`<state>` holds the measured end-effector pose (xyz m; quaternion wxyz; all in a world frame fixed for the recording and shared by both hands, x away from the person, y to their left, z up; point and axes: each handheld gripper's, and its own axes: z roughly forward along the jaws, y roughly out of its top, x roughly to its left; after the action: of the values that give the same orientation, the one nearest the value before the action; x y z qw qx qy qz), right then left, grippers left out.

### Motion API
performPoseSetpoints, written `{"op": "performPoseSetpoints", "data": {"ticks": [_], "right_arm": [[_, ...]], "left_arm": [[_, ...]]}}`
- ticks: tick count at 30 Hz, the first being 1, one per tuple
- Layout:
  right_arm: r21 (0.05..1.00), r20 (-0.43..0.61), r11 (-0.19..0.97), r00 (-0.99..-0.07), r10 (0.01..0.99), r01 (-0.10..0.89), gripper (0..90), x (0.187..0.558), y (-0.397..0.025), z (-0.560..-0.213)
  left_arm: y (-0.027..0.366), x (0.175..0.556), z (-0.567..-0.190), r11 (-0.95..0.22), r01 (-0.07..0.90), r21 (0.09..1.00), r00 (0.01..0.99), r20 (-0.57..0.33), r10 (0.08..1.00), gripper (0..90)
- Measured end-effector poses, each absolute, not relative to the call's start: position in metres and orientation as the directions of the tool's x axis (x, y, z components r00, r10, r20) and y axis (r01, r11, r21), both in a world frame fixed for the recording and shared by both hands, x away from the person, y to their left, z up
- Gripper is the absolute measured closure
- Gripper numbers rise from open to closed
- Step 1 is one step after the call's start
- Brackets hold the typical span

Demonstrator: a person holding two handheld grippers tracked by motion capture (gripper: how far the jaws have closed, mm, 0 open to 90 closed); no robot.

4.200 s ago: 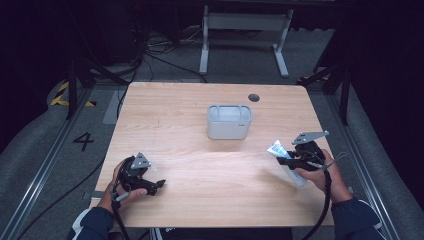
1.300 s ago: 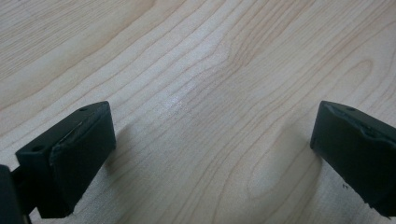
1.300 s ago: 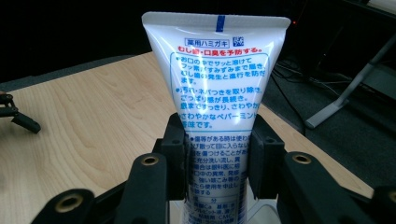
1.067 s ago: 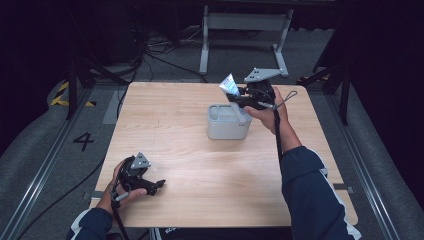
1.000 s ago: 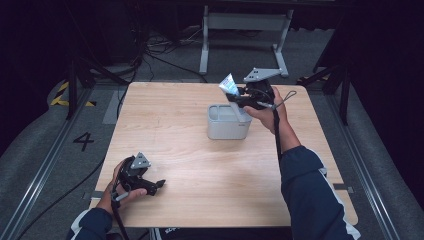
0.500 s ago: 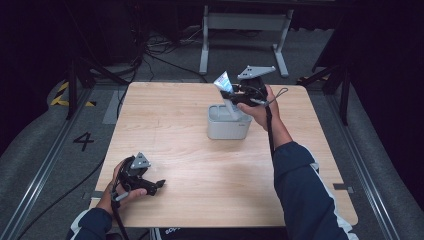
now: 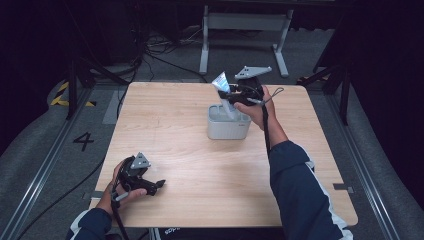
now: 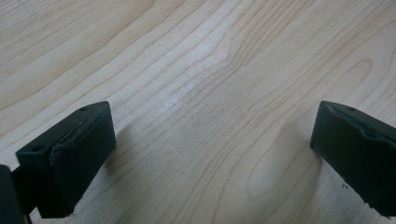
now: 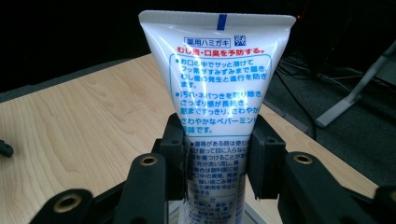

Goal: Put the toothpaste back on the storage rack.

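A: Our right hand-held gripper [image 7: 234, 96] clamps the white printed toothpaste tube [image 9: 215, 84] mid-body, crimped end up, right above the grey rectangular plastic bin [image 7: 227, 128].

B: We lower it straight, then release; our left hand-held gripper [image 7: 152, 185] rests wide open, empty, on the wooden worktop [image 7: 175, 125].

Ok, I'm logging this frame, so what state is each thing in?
Toothpaste tube: clamped, crimped end up, lower end in the container.
Grey container: upright, open-topped.
Right hand-held gripper: shut on the tube.
Left hand-held gripper: open, holding nothing, over the wooden table.
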<state>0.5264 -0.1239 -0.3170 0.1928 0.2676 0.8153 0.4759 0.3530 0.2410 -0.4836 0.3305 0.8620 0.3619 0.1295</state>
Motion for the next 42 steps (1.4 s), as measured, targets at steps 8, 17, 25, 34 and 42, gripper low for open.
{"op": "performPoseSetpoints", "data": {"ticks": [8, 17, 25, 34, 42], "right_arm": [[0.880, -0.045, 0.393, -0.776, 0.629, 0.268, 64.7, 0.530, -0.125, -0.325], [0.864, -0.045, 0.414, -0.776, 0.629, 0.286, 64.6, 0.532, -0.127, -0.338], [0.852, -0.042, 0.428, -0.776, 0.629, 0.301, 64.4, 0.532, -0.132, -0.349], [0.839, -0.053, 0.453, -0.784, 0.619, 0.301, 64.1, 0.529, -0.134, -0.358], [0.817, -0.070, 0.493, -0.796, 0.601, 0.300, 63.7, 0.525, -0.134, -0.366]], "left_arm": [[0.241, 0.353, -0.484, -0.520, 0.538, 0.664, 0.705, -0.015, 0.709, 0.5], [0.241, 0.353, -0.484, -0.520, 0.539, 0.663, 0.704, -0.016, 0.710, 0.5], [0.241, 0.353, -0.483, -0.522, 0.538, 0.661, 0.706, -0.014, 0.709, 0.5], [0.241, 0.353, -0.483, -0.525, 0.541, 0.657, 0.707, -0.017, 0.707, 0.4], [0.241, 0.353, -0.484, -0.522, 0.539, 0.661, 0.705, -0.016, 0.709, 0.5]]}}
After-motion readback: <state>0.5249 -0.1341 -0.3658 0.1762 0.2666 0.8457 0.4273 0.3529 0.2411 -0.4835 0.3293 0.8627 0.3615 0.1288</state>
